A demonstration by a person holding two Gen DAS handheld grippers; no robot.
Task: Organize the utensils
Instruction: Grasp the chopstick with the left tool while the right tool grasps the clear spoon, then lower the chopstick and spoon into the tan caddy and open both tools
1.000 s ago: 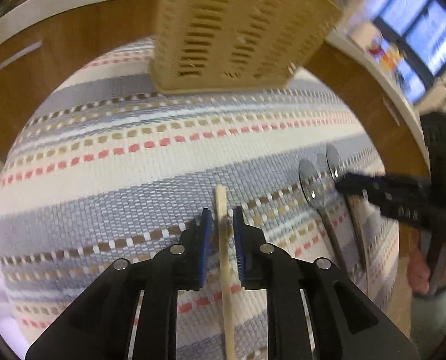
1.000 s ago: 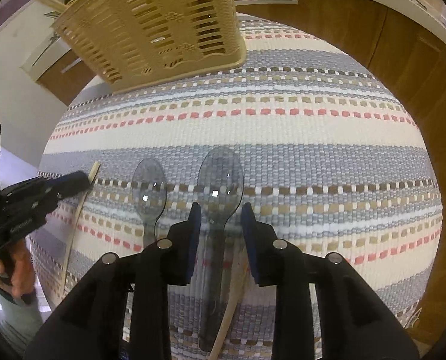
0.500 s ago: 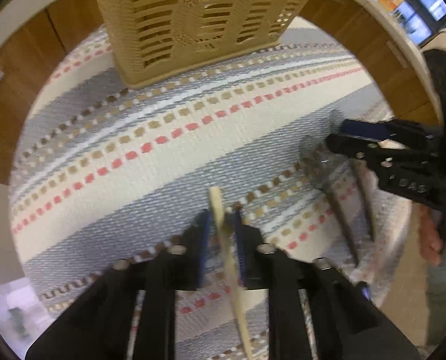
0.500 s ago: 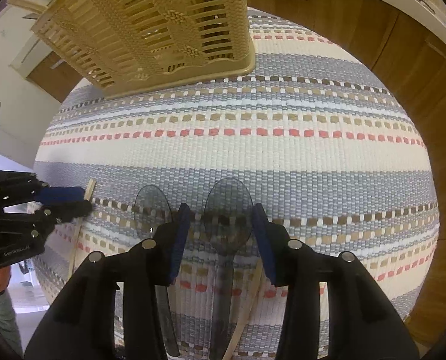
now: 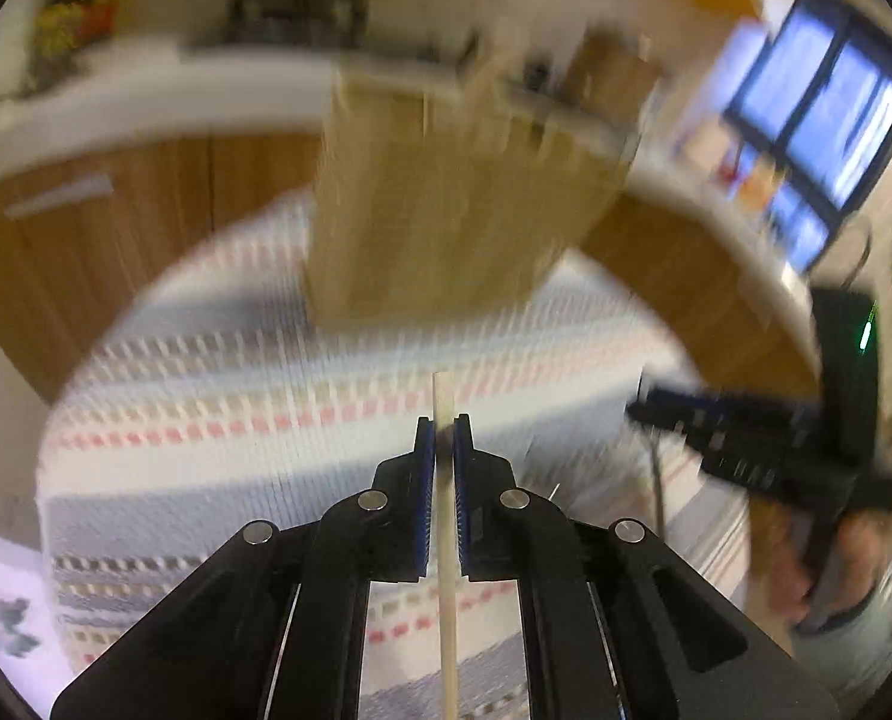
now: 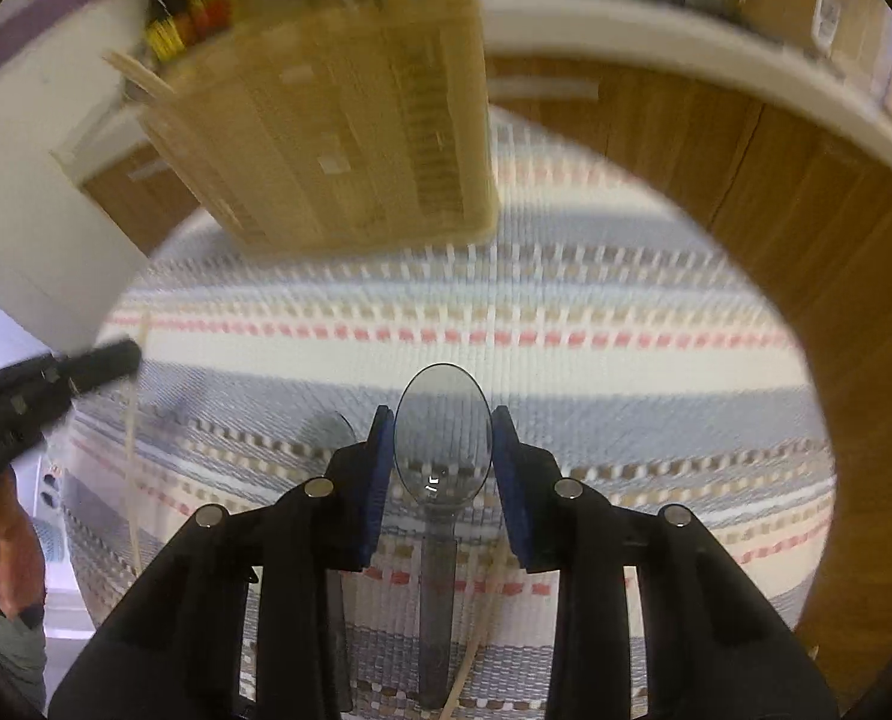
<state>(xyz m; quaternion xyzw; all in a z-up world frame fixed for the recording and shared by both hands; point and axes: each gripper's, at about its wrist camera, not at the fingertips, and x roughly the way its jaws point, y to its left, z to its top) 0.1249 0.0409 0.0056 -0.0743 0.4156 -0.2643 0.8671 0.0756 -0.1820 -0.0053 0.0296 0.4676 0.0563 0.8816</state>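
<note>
Left claw point(image 5: 440, 441) clamped on 1 wooden stick point(image 5: 446, 540); right claw point(image 6: 443, 450), just closing, grips 1 clear spoon point(image 6: 443, 438) above striped cloth point(image 6: 565, 312), near basket point(image 6: 338, 138).

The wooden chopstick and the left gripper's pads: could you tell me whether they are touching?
Touching. The left wrist view shows the left gripper with both blue pads closed flush against the wooden chopstick, no gap on either side.

Work surface: covered by a striped woven cloth point(image 6: 565, 312) in grey, cream, red and tan.
Cabinets: wood-fronted doors point(image 5: 86, 240) with pale bar handles are seen behind.
Countertop: a white curved edge point(image 6: 685, 42) is noted above the doors.
Window: dark-framed panes point(image 5: 817, 114), blue light admitted.
Focus: background heavily blurred.
</note>
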